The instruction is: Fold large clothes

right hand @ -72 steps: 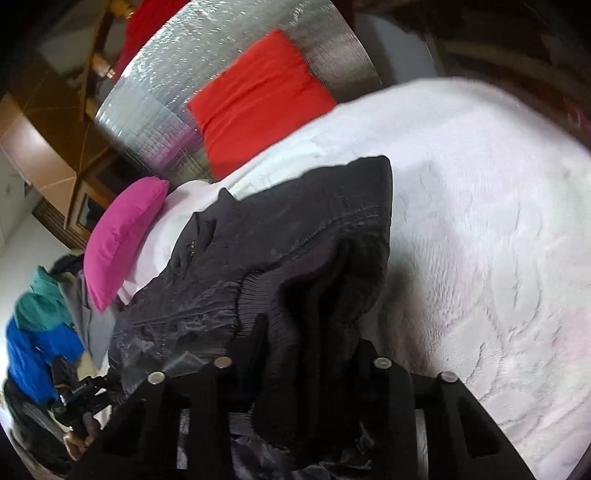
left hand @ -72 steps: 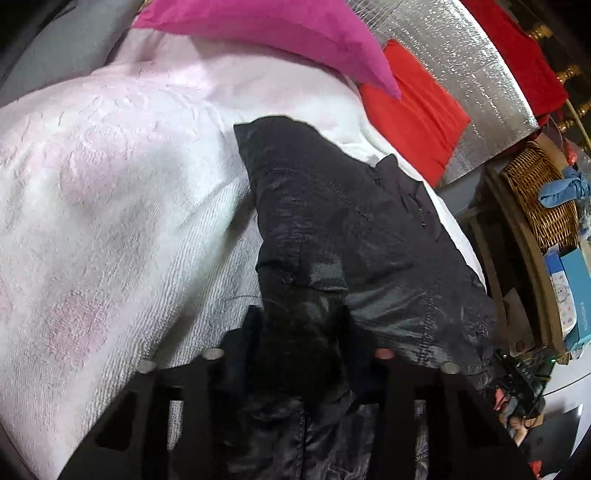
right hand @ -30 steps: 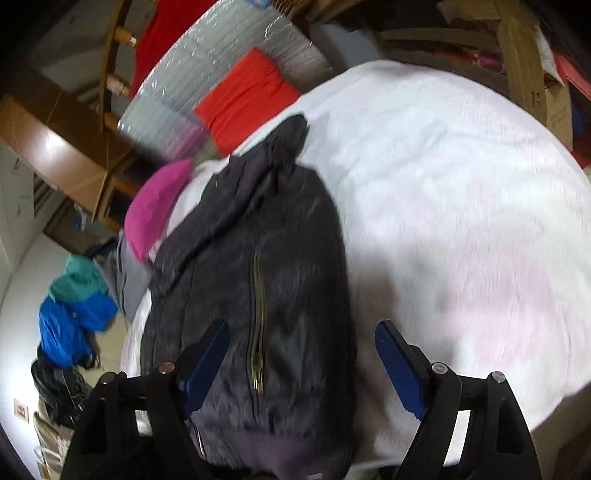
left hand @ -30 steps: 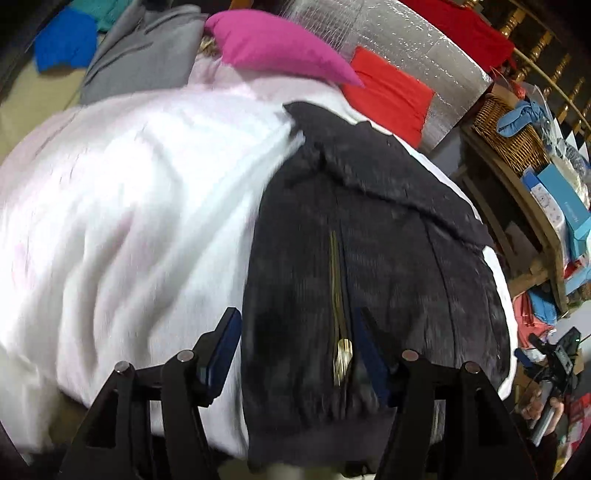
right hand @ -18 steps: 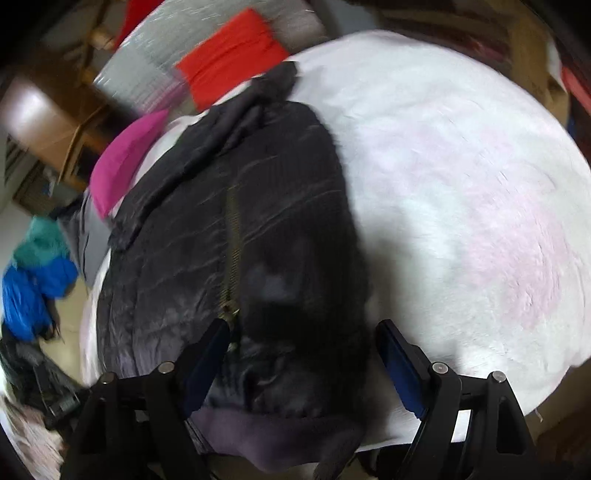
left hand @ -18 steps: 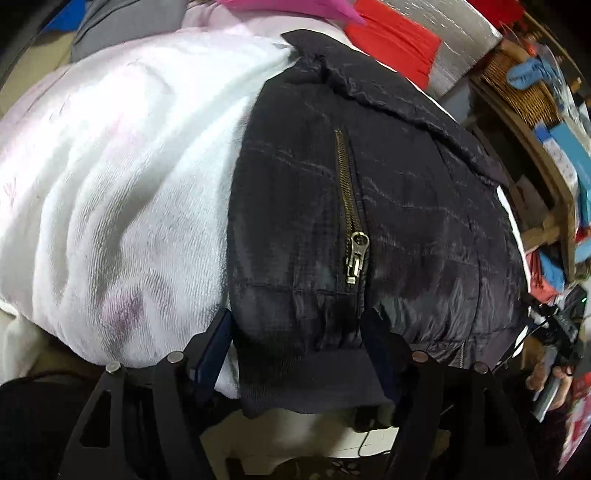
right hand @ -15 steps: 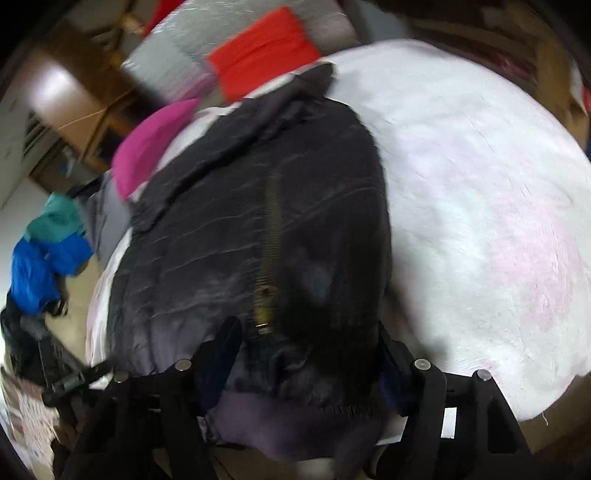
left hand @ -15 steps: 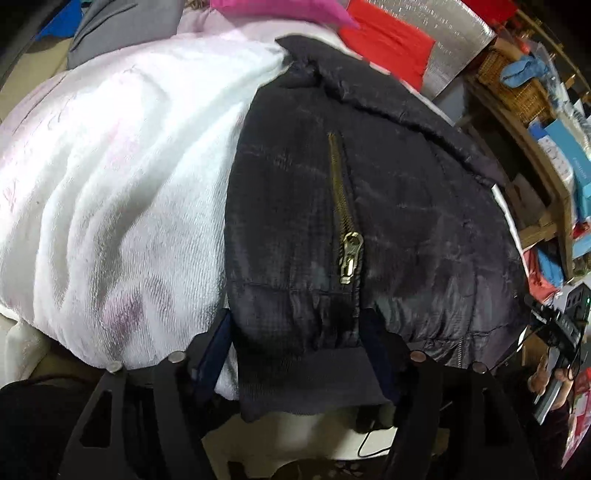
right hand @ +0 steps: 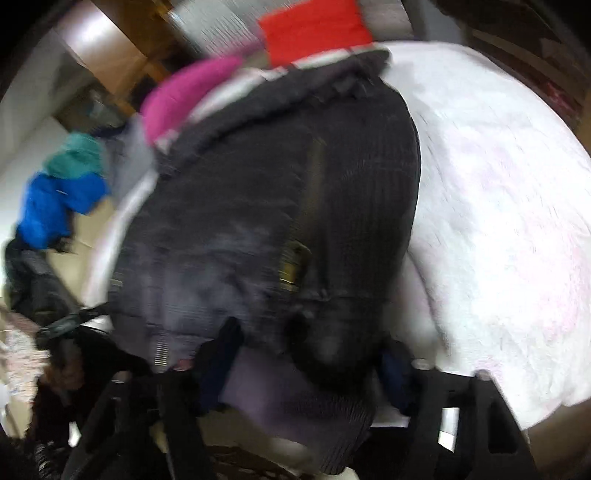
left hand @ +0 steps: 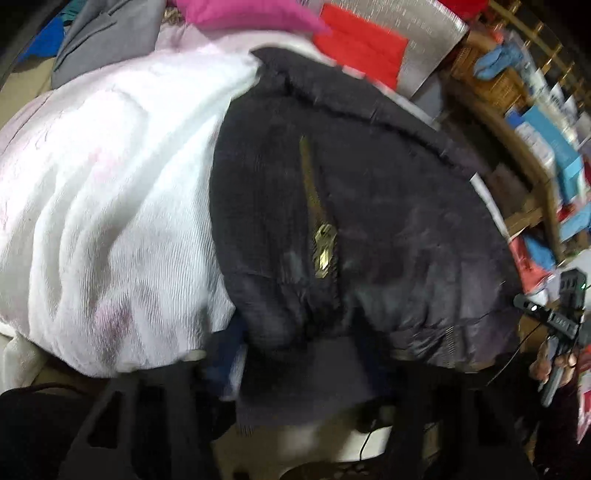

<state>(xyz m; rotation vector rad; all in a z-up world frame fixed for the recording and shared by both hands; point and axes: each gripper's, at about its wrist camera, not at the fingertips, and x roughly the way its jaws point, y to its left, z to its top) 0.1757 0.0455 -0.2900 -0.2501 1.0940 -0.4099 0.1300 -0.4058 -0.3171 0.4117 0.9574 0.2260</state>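
Observation:
A black quilted jacket [left hand: 369, 184] lies zipped on a white fleecy blanket [left hand: 110, 184], its brass zipper pull [left hand: 325, 251] facing me. My left gripper [left hand: 299, 354] is at the near hem on the jacket's left side. Its jaws are closing and the ribbed hem bunches between the blue pads [left hand: 227, 354]. In the right wrist view the same jacket [right hand: 240, 221] fills the middle. My right gripper [right hand: 306, 369] is at the hem's right side, with its jaws closing on the gathered fabric. Both hems hang over the blanket's [right hand: 498, 221] near edge.
A pink pillow [left hand: 251, 14] and a red cushion [left hand: 362, 44] lie beyond the collar. A wooden shelf with boxes [left hand: 535, 129] stands at the right. A hand holding a black device [left hand: 554, 325] is beside the jacket. Blue and green clothes [right hand: 55, 199] are piled on the left.
Both grippers have come down to the jacket's near hem and their jaws have narrowed onto it, so the hem now bunches. The right view has rolled, bringing the jacket to centre.

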